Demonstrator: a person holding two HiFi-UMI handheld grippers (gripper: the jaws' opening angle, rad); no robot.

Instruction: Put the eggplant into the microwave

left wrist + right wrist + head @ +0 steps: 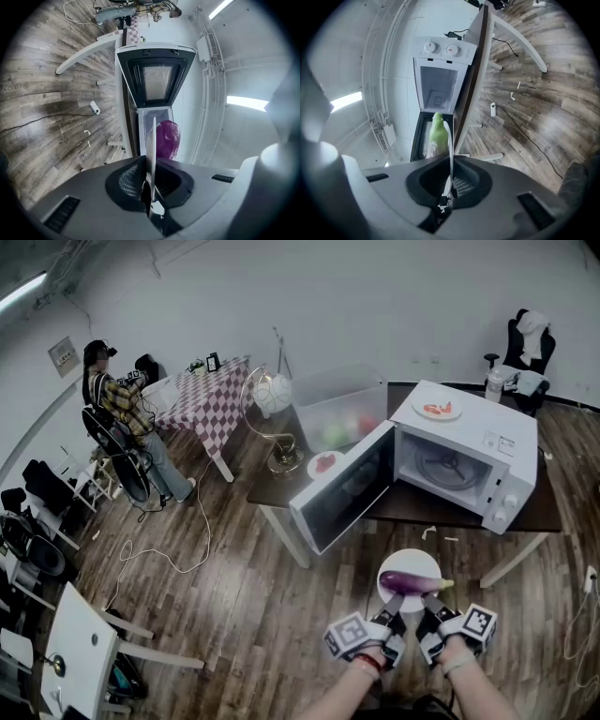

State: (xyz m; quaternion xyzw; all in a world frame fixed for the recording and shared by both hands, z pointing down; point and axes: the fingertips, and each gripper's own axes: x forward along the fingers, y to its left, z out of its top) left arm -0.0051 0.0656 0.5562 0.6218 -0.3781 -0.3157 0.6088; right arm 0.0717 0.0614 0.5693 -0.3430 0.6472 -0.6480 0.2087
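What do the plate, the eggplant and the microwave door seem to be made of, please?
The plate: plain white, thin-edged and smooth, probably ceramic or melamine; cannot tell which.
The eggplant: glossy purple skin with a green stem; real or a plastic model, the look leaves it open.
The microwave door: white frame, likely painted metal or plastic, around a dark window with a fine mesh, seemingly glass.

The left gripper (395,620) and right gripper (433,613) have black jaws and smooth grey housings with a dark oval hollow and slotted vents. Each carries a white cube (347,634) with black square markers. Behind the left cube sits a red wristband (368,664).
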